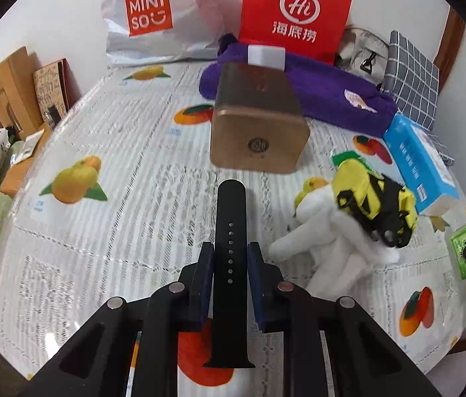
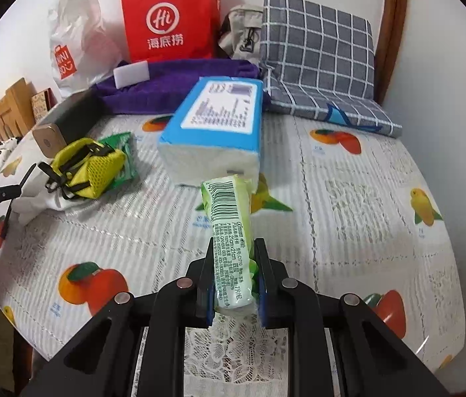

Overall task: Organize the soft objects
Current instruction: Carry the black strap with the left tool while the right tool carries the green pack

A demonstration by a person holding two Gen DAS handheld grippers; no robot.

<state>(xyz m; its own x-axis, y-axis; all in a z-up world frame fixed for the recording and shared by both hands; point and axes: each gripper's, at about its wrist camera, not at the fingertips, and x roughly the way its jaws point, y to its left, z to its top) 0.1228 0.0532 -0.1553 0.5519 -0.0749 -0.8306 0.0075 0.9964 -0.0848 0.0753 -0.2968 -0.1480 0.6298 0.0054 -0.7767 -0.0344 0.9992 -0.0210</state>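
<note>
My left gripper (image 1: 230, 258) is shut on a black watch strap (image 1: 230, 231) and holds it above the table, short of a tan box (image 1: 257, 125). My right gripper (image 2: 234, 271) is shut on a green tissue packet (image 2: 231, 231), held just in front of a blue tissue pack (image 2: 216, 125). A white plush toy (image 1: 325, 241) with a yellow pouch (image 1: 371, 198) on it lies to the right in the left wrist view; the pouch also shows in the right wrist view (image 2: 89, 168). A purple towel (image 1: 315, 89) lies at the back.
A fruit-print cloth covers the table (image 1: 117, 215). A red paper bag (image 1: 294, 10), a white Miniso bag (image 1: 153, 16), a checked cushion (image 2: 315, 53) and a grey bag (image 2: 243, 29) stand at the back. A white sponge (image 2: 131, 73) lies on the towel. A wooden headboard (image 1: 1, 99) is at left.
</note>
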